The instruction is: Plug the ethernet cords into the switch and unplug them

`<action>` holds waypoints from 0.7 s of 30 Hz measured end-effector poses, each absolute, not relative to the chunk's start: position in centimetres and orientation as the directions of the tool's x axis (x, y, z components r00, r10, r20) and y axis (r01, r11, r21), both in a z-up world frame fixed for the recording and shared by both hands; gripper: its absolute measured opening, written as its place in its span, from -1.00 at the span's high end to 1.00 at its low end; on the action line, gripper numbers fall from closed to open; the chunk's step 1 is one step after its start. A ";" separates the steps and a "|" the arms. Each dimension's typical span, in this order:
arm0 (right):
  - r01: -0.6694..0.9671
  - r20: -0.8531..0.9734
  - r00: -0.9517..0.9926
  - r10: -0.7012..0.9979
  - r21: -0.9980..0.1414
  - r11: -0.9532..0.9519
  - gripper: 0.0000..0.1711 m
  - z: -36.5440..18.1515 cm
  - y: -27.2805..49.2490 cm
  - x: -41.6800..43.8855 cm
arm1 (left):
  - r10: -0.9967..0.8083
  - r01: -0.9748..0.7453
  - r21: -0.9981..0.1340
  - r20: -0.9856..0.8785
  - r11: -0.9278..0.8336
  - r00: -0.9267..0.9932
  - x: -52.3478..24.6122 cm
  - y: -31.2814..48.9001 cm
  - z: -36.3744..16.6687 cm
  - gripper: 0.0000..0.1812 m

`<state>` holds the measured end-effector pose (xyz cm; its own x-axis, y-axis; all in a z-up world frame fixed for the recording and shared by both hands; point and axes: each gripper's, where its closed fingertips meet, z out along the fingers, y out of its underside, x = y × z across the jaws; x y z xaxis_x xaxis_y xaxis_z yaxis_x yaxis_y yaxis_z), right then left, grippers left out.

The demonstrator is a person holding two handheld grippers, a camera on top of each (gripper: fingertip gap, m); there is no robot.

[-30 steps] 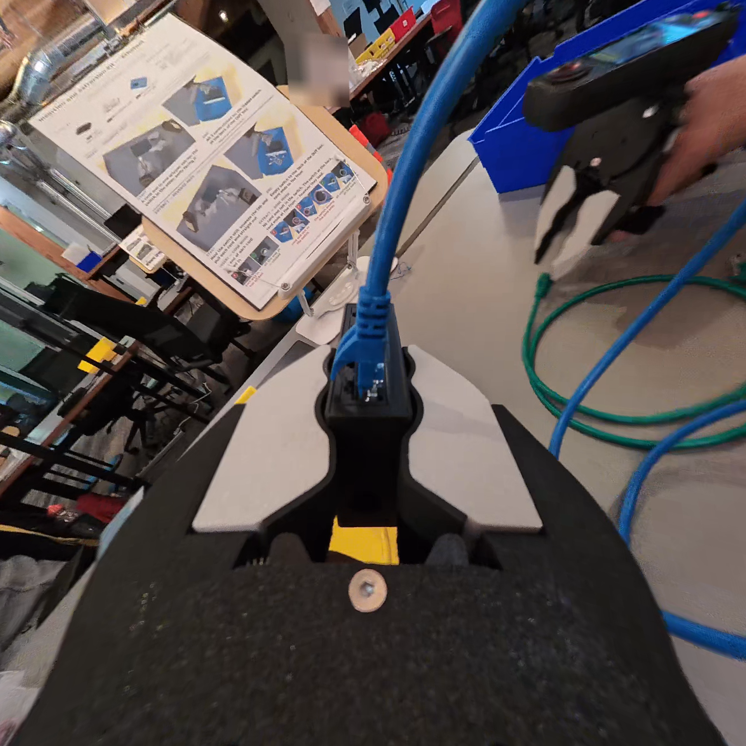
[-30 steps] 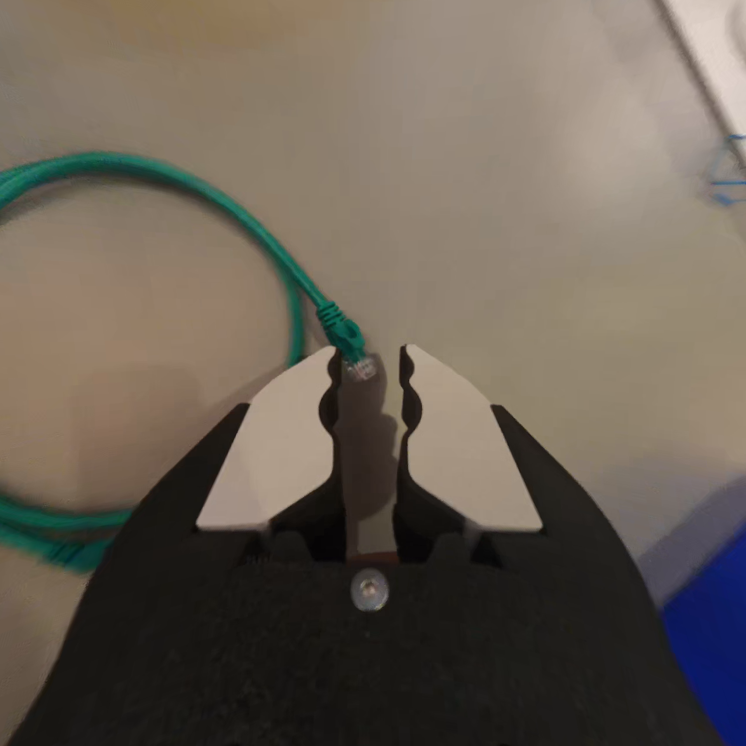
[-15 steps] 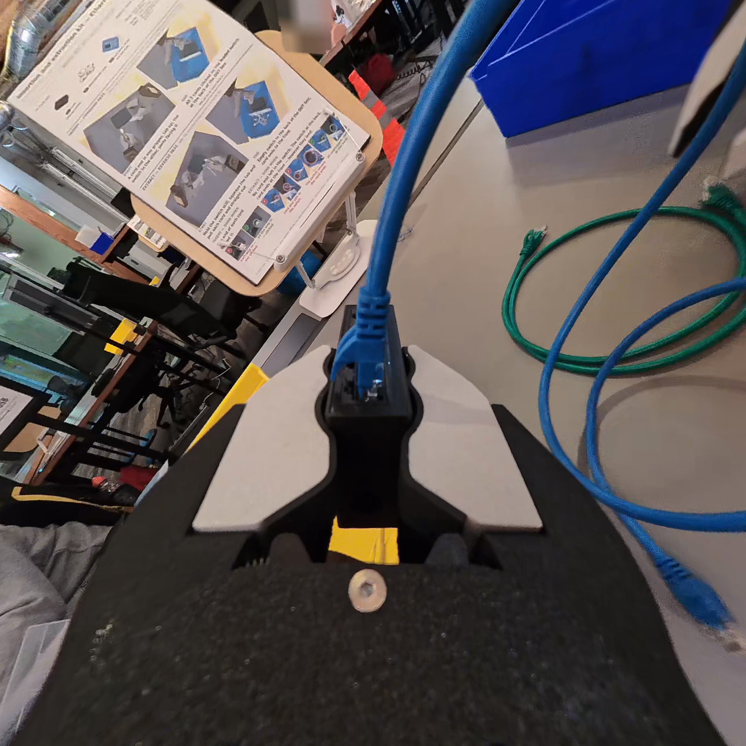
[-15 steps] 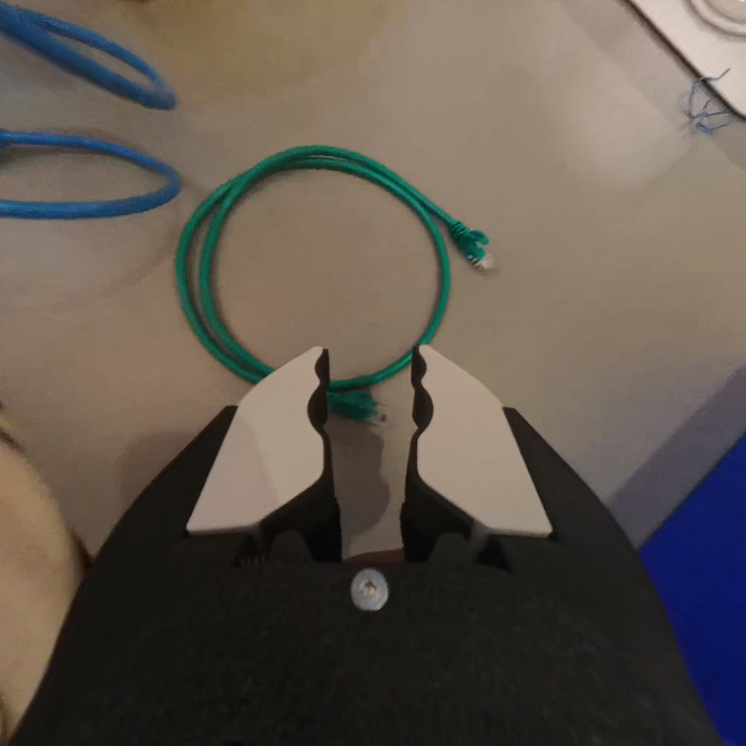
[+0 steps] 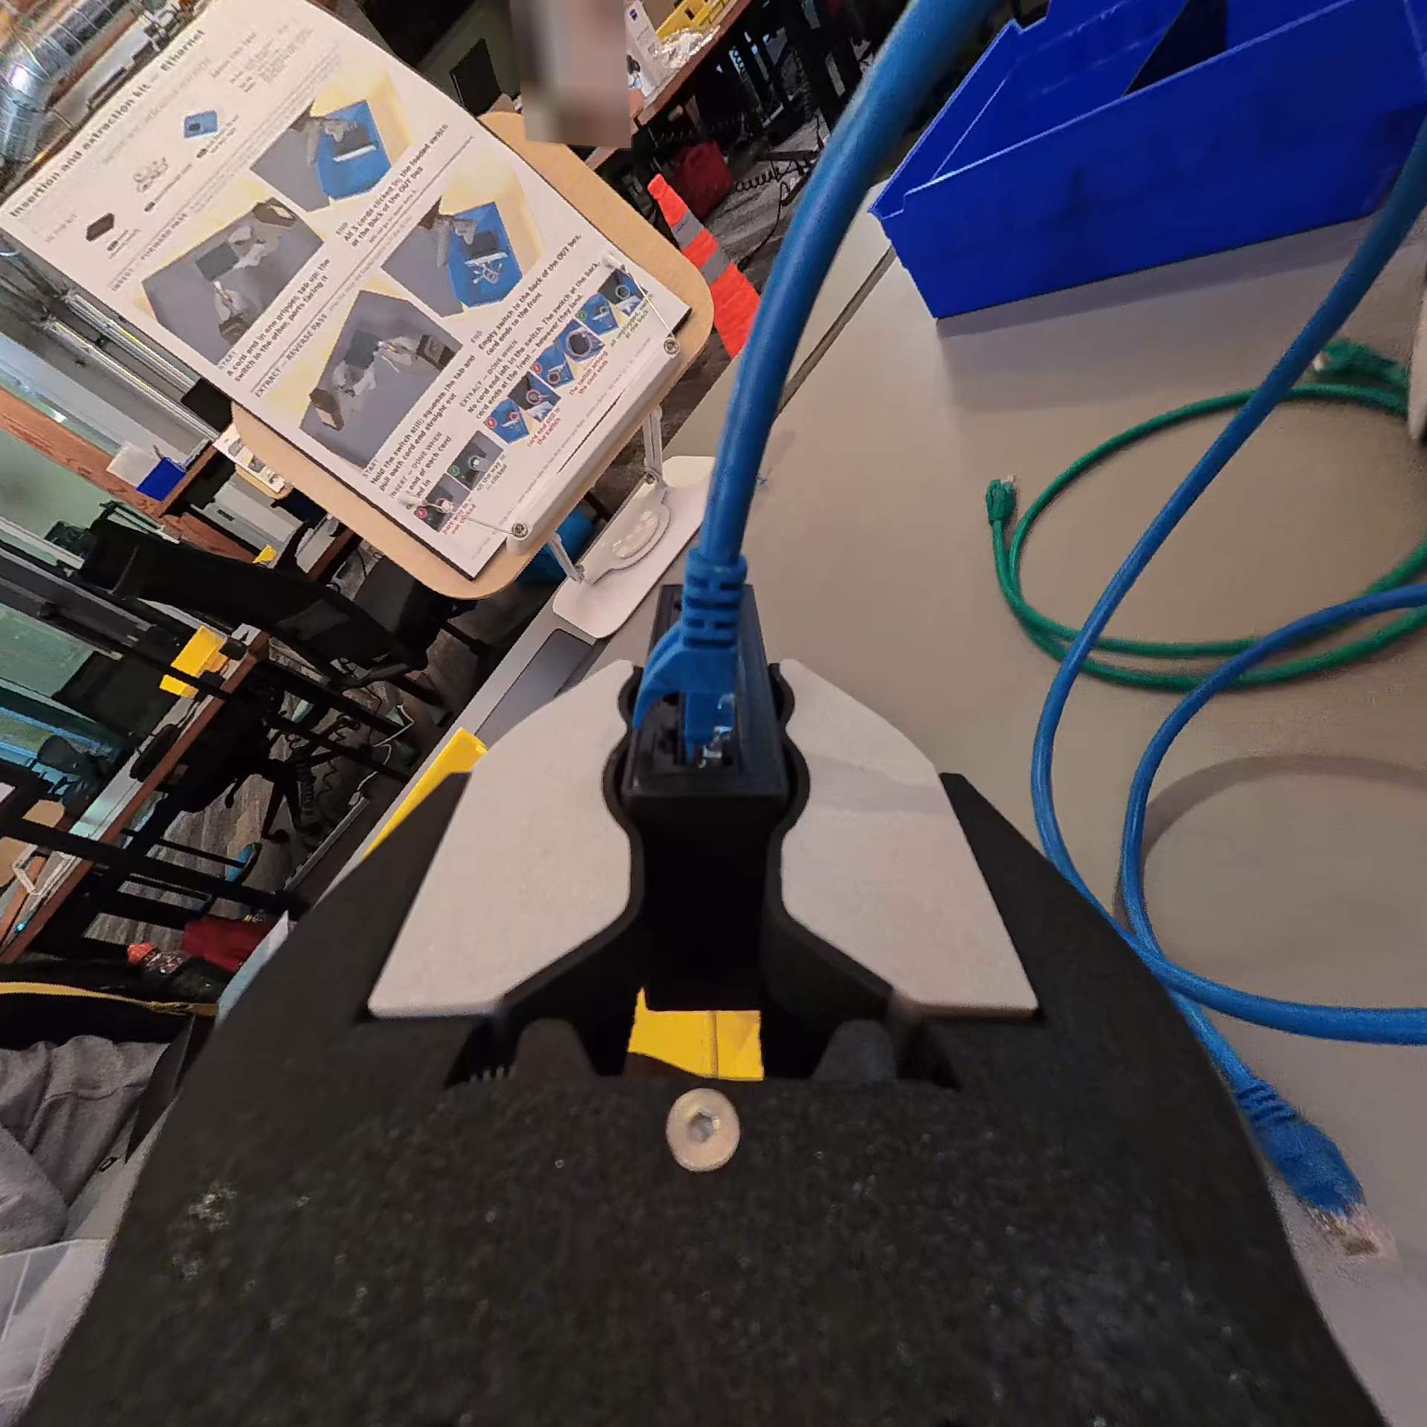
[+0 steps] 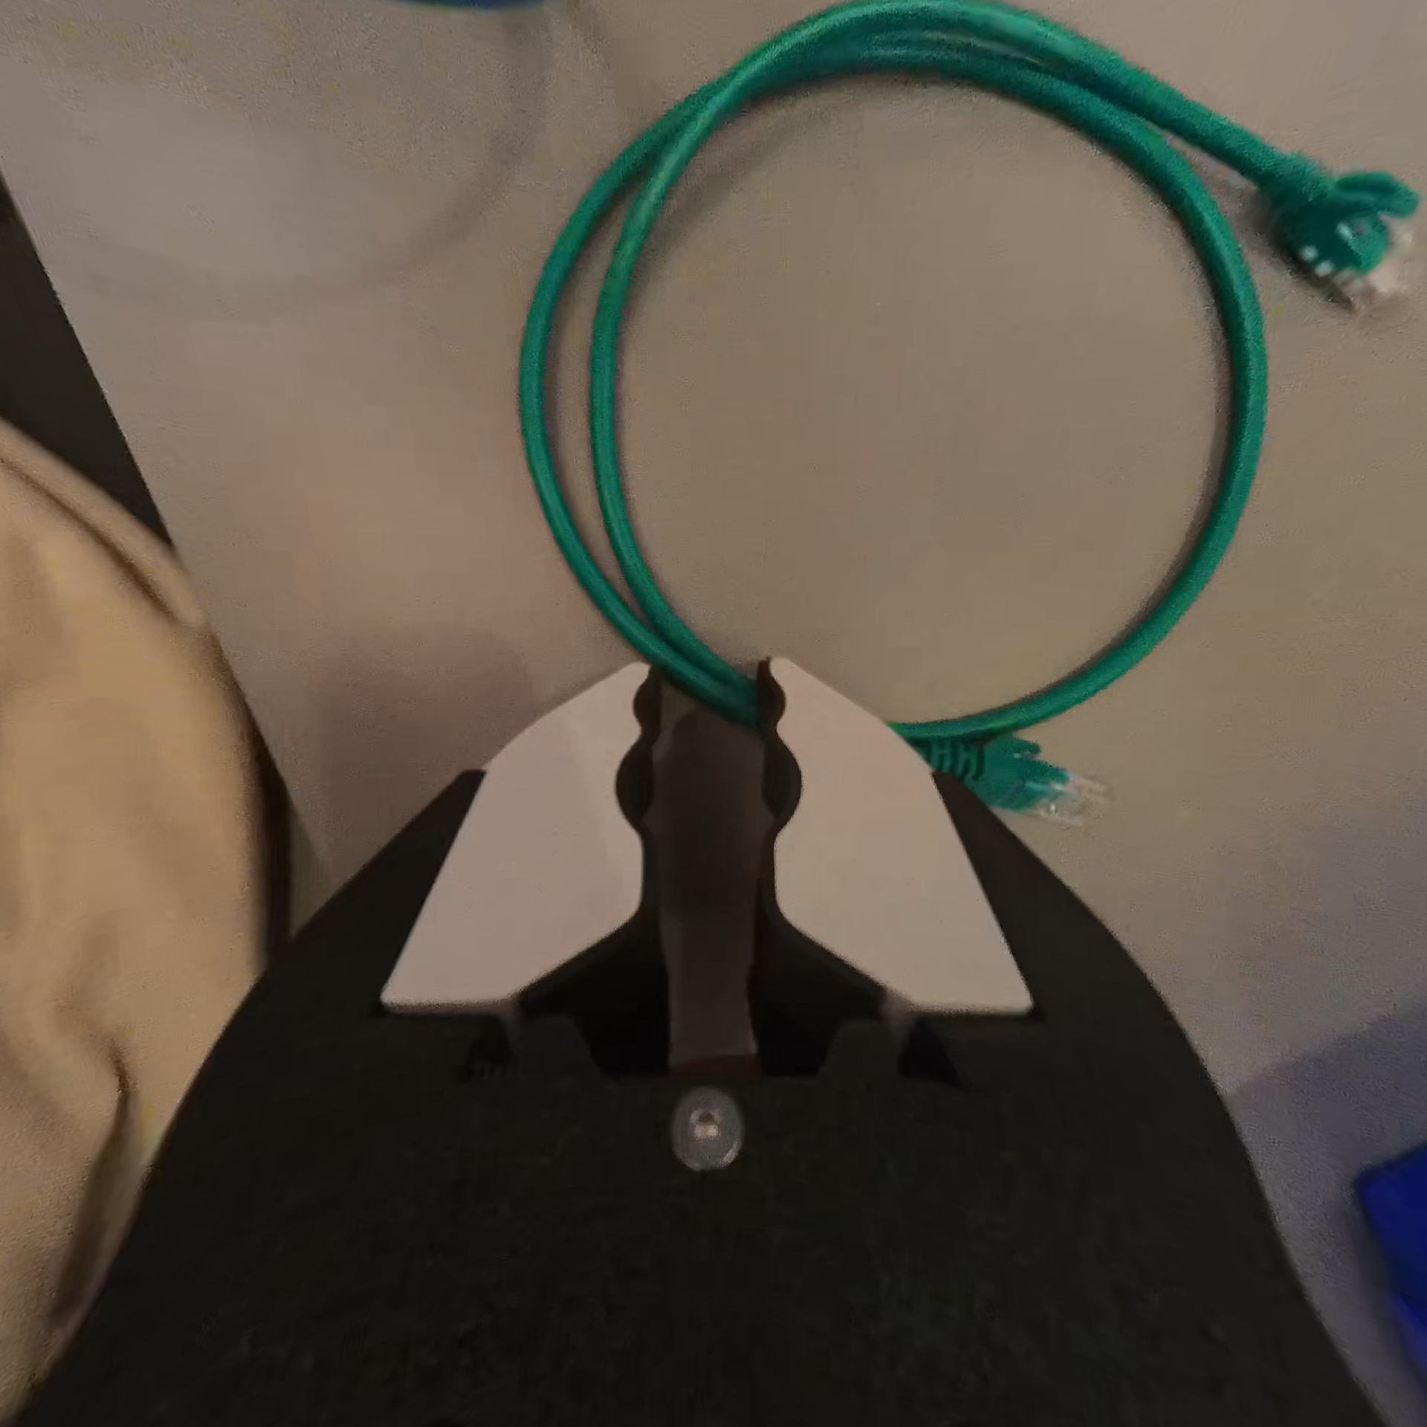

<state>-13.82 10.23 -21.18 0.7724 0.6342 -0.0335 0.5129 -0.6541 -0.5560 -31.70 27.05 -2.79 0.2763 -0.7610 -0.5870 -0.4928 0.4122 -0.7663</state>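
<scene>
My left gripper (image 5: pixel 703 679) is shut on the black switch (image 5: pixel 703 849) and holds it above the table edge. A blue cord's plug (image 5: pixel 695 649) sits in a port on the switch. The cord arcs up and back down, and its free plug (image 5: pixel 1313 1166) lies on the table at the right. A green cord (image 5: pixel 1081 649) lies coiled on the table beyond. My right gripper (image 6: pixel 706 679) is open just over the near side of the green cord (image 6: pixel 1235 386). Two strands cross between its fingertips. The green plugs lie at the upper right (image 6: pixel 1328 224) and by the right finger (image 6: pixel 1019 772).
A blue bin (image 5: pixel 1158 170) stands at the far right of the grey table (image 5: pixel 888 502). An instruction sheet on a wooden stand (image 5: pixel 347 309) stands at the far left edge. Beige cloth (image 6: pixel 93 772) fills the left of the right wrist view.
My right gripper has moved from one green plug back over the coil to its near side, and its jaws have narrowed a little. The left gripper keeps hold of the switch; the right gripper has left its view.
</scene>
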 end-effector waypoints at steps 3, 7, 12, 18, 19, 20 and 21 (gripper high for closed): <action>0.491 -0.009 0.811 0.586 -0.534 -0.688 0.66 -20.7 10.6 -9.3 | -0.764 -0.495 -0.764 -0.587 0.414 0.267 -31.6 26.7 -3.0 0.67; 0.367 -0.026 0.854 0.520 -0.679 -0.636 0.67 -15.7 14.3 -9.4 | -0.748 -0.515 -0.752 -0.602 0.412 0.280 -31.7 26.8 -2.9 0.67; 0.005 -0.092 0.991 0.093 -0.682 -0.731 0.47 -17.3 21.3 -8.0 | -0.725 -0.528 -0.763 -0.595 0.372 0.349 -31.8 27.5 -2.2 0.67; -0.162 -0.060 0.985 -0.161 -0.642 -0.749 0.39 -20.6 25.5 -5.3 | -0.746 -0.512 -0.773 -0.579 0.374 0.329 -31.9 26.8 -2.6 0.67; -0.167 -0.066 0.984 -0.163 -0.639 -0.751 0.37 -20.8 26.0 -5.4 | -0.750 -0.510 -0.776 -0.575 0.373 0.327 -32.0 26.7 -2.6 0.67; -0.173 -0.078 0.984 -0.160 -0.640 -0.748 0.37 -20.8 26.7 -5.6 | -0.753 -0.505 -0.779 -0.570 0.370 0.328 -32.0 26.7 -2.6 0.67; -0.165 -0.087 0.986 -0.142 -0.639 -0.751 0.37 -20.8 27.4 -6.0 | -0.758 -0.499 -0.784 -0.564 0.368 0.328 -32.0 26.7 -2.6 0.67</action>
